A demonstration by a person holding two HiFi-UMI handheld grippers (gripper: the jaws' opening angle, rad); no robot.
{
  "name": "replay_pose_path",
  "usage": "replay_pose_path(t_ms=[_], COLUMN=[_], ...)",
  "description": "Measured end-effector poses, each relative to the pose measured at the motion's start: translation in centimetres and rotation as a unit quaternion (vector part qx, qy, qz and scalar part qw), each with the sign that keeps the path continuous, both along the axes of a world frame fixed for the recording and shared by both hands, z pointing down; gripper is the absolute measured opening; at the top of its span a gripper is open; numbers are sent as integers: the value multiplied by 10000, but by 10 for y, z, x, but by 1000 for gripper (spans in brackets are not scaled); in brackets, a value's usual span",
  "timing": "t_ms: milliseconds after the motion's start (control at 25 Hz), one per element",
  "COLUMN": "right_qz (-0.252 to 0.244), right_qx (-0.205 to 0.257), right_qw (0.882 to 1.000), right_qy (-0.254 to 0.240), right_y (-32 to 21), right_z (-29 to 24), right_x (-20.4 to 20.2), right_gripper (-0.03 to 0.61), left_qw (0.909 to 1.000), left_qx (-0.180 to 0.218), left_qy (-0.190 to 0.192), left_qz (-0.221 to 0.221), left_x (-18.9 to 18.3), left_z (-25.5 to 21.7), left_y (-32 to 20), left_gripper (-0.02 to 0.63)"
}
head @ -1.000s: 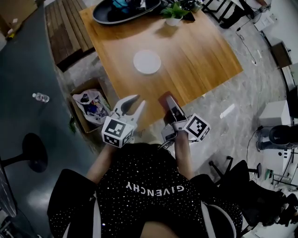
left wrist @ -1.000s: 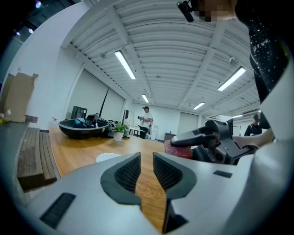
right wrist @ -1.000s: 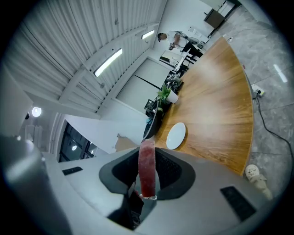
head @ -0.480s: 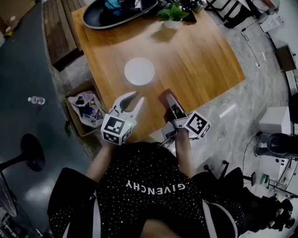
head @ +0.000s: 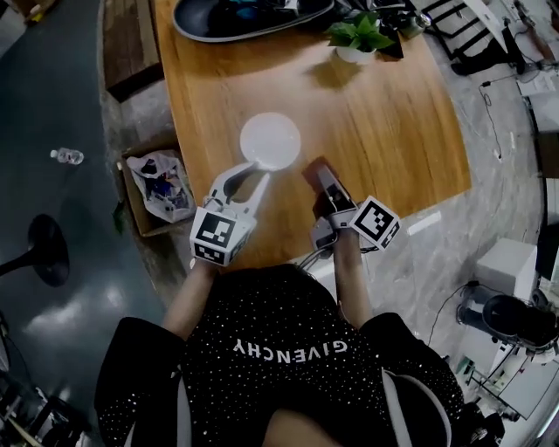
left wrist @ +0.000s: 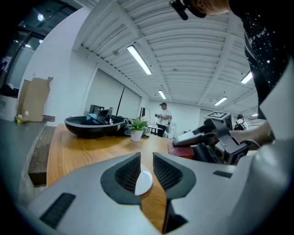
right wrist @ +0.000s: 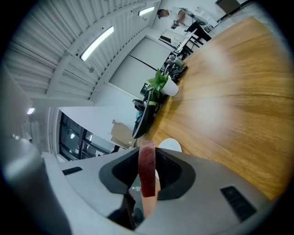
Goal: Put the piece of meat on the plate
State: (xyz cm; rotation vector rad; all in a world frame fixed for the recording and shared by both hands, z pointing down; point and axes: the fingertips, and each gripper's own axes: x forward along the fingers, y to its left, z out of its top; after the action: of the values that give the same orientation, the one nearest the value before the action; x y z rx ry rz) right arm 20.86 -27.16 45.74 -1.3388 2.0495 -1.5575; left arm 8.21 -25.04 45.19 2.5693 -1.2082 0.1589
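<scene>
The white plate (head: 271,140) lies on the wooden table (head: 384,122), near its front left part. My right gripper (head: 320,180) is shut on a flat dark red piece of meat (head: 312,169), which stands on edge between the pads (right wrist: 147,170), just right of the plate and a little above the table. My left gripper (head: 247,177) is open with nothing in it, its fingertips at the plate's near rim. In the left gripper view the plate (left wrist: 144,181) shows through the gap between the jaws, and the meat (left wrist: 180,150) is at the right.
A large black bowl (head: 253,13) holding several things and a potted plant (head: 358,35) stand at the table's far edge. On the floor to the left sit an open cardboard box (head: 157,188) and a water bottle (head: 67,156). A person (left wrist: 163,120) stands far off.
Both grippers have moved forward over the table's near edge towards the plate. The meat stays gripped in the right gripper. The left jaws have not changed.
</scene>
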Motion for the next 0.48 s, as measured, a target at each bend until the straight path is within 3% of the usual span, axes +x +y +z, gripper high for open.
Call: replay_pose_path(t_ms=[160,480], right_qz=[-437,-1219], right_qx=[-247,-873], right_qw=[9987,9887], right_qy=[50,83], right_y=[-25,-67], right_z=[21,66], right_x=[-19,-54], right_gripper=[98,98], left_qw=[9992,9966], left_qx=[-159,-363], left_qy=[-245,-253], left_qz=[-278,-700], left_x=[-10,-11], left_z=[21,48], left_y=[3,-10], left_gripper=[91,91])
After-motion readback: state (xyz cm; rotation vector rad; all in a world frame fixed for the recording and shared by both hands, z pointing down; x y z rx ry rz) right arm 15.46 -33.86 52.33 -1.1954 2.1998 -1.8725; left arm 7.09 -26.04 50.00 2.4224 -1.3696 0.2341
